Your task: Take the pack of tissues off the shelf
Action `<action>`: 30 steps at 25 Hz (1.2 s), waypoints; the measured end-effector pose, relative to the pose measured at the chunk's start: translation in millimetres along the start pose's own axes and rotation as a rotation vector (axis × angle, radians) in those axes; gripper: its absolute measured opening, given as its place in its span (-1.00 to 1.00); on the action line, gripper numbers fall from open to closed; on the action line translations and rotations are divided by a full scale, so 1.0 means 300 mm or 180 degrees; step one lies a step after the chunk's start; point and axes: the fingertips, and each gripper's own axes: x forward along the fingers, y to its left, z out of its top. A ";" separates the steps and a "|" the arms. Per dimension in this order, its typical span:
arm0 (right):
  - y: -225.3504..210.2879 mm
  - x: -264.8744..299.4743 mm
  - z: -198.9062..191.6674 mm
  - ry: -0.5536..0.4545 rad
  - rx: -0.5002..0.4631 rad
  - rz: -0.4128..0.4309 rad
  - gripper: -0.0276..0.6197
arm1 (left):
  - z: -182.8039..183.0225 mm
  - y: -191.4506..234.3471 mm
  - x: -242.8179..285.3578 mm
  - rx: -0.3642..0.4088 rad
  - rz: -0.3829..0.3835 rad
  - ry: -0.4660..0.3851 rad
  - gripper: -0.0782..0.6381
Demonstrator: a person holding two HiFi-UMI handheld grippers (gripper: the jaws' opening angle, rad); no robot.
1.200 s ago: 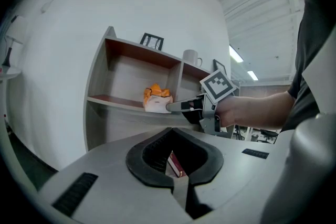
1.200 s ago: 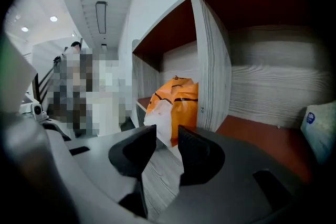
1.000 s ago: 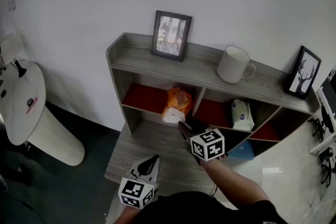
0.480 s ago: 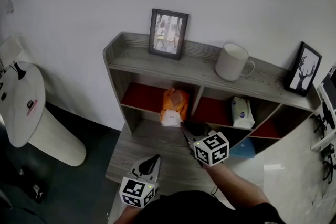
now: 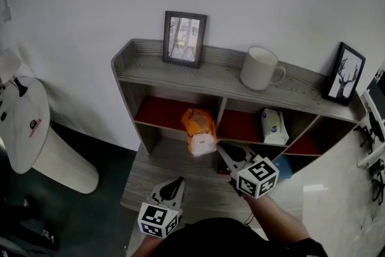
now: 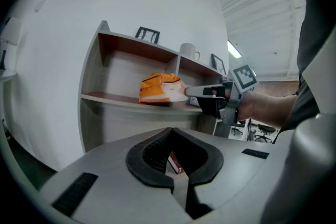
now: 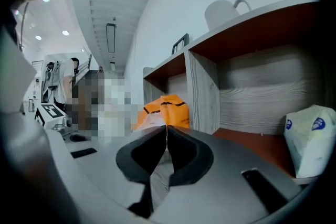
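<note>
"Since the pack of tissues (image 5: 200,131) lies so near the upright divider (image 5: 220,112), how much room is round it?"

"Little on that side. The pack is just left of the divider, at the front lip of the left compartment of the shelf (image 5: 180,72). To the pack's left the compartment stays open, with its red lining showing (whether the pack touches the floor board, I can't tell). In front, the grey wooden top (image 5: 159,168) gives open room between the two grippers."

"And the grippers?"

"The right gripper (image 5: 219,147) reaches in from the front right. Its jaws have just been closing and now pinch the pack's near white end. The left gripper (image 5: 178,180) hangs low over the grey top, well apart from the pack, its jaws together with nothing between them."

"How does the pack look?"

"Orange film with thin dark lines, crumpled, its white end pointing out to the front. A second, white pack (image 5: 274,127) stands in the next compartment, beyond the divider."
</note>
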 end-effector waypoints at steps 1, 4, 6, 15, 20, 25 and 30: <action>0.001 -0.017 0.009 -0.0038 -0.0005 0.0018 -0.85 | 0.002 -0.004 0.002 0.0005 -0.0009 0.0000 -0.74; 0.005 -0.075 0.038 -0.0163 -0.0011 0.0077 -0.86 | 0.003 -0.007 0.003 0.0008 -0.0005 0.0003 -0.75; 0.001 -0.110 0.057 -0.0233 0.0027 0.0111 -0.86 | 0.002 -0.005 0.002 0.0012 0.0009 0.0008 -0.75; 0.011 -0.292 0.104 -0.0473 0.0146 0.0356 -0.86 | 0.021 -0.022 0.021 0.0031 0.0008 -0.0010 -0.74; 0.005 -0.376 0.072 -0.0485 0.0190 0.0406 -0.86 | 0.017 -0.045 0.042 0.0016 -0.0030 0.0027 -0.74; -0.008 -0.435 0.044 -0.0550 0.0538 0.0575 -0.86 | 0.034 -0.085 0.075 0.0043 -0.0109 0.0058 -0.74; -0.032 -0.482 -0.003 -0.0477 0.0655 0.0589 -0.86 | 0.039 -0.126 0.112 0.0038 -0.0161 0.0093 -0.74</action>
